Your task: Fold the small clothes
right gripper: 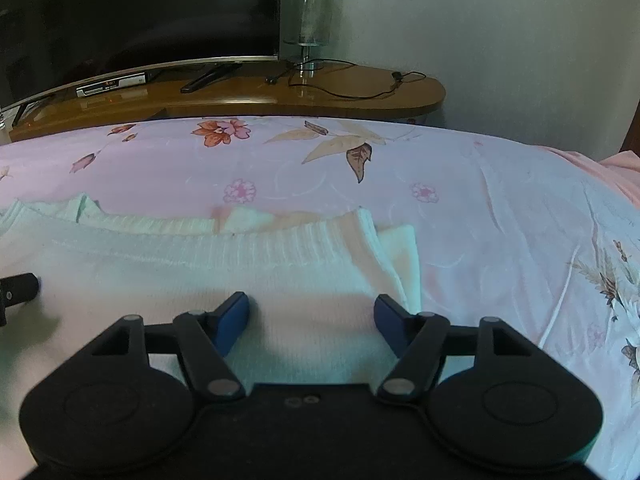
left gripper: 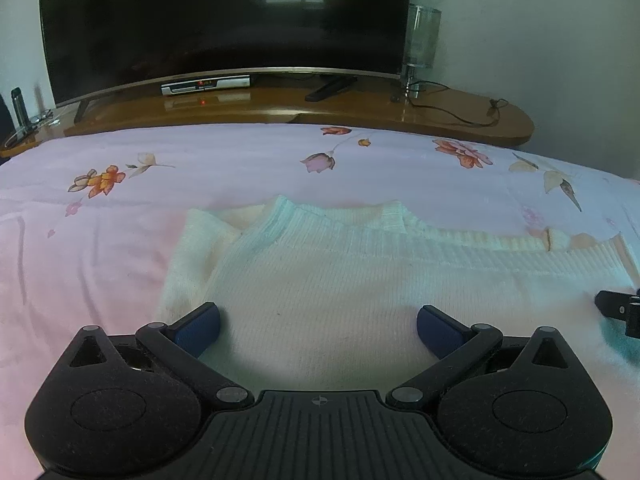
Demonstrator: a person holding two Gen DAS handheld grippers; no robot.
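A white ribbed knit sweater point(left gripper: 320, 272) lies flat on the floral bedspread point(left gripper: 100, 240), folded over so a ribbed hem runs across its far edge. It also shows in the right wrist view point(right gripper: 200, 272). My left gripper point(left gripper: 318, 322) is open and empty, its blue pads low over the sweater's left part. My right gripper point(right gripper: 312, 316) is open and empty over the sweater's right part, near its right edge. The right gripper's tip shows at the right edge of the left wrist view point(left gripper: 620, 312), and the left gripper's tip at the left edge of the right wrist view point(right gripper: 16, 284).
Beyond the bed stands a wooden TV bench point(left gripper: 440, 116) with a large dark TV point(left gripper: 224, 20), a set-top box point(left gripper: 206, 85), a glass lamp point(left gripper: 422, 40) and a loose cable point(left gripper: 460, 112). Pink cloth point(right gripper: 620, 164) lies at the bed's far right.
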